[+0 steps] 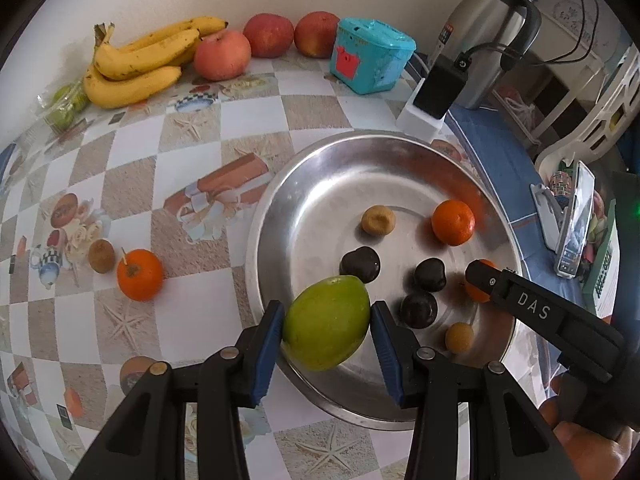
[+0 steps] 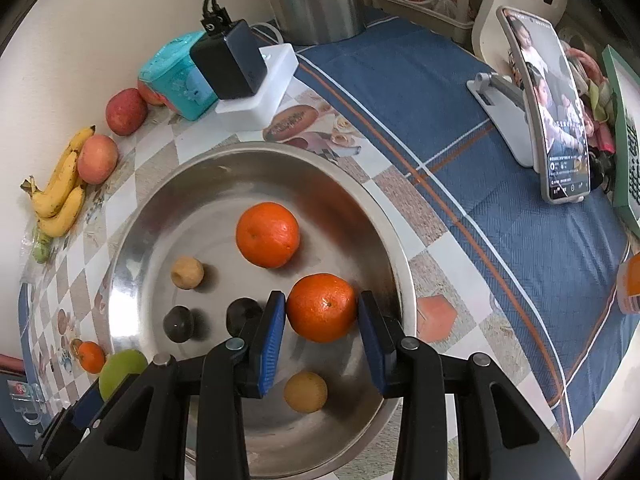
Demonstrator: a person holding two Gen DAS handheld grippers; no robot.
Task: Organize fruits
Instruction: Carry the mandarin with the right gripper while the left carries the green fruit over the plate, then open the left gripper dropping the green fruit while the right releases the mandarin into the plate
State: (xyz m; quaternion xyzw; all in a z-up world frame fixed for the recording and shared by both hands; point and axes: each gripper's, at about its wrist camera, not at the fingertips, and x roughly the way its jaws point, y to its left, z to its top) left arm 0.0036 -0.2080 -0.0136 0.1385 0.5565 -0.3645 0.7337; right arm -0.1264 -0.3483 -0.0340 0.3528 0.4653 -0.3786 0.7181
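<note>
My left gripper [image 1: 327, 322] is shut on a green mango [image 1: 327, 322], held over the near left rim of the steel plate [image 1: 320, 184]. My right gripper [image 2: 321, 314] is shut on an orange tangerine [image 2: 321, 314] above the plate's [image 2: 168, 196] right side. Inside the plate lie another tangerine [image 2: 267, 234], three dark round fruits [image 1: 360, 264] and two small tan fruits [image 1: 378, 220]. In the left wrist view the right gripper's black arm [image 1: 532, 304] reaches in from the right. A loose tangerine [image 1: 140, 275] and a small brown fruit [image 1: 101, 255] sit on the tablecloth left of the plate.
Bananas [image 1: 136, 60], three apples [image 1: 222, 55] and a teal box [image 1: 370, 56] line the back wall. A white power block with a black adapter [image 2: 256, 80], a steel kettle [image 1: 484, 36] and a phone on a stand [image 2: 556, 120] stand behind and right of the plate.
</note>
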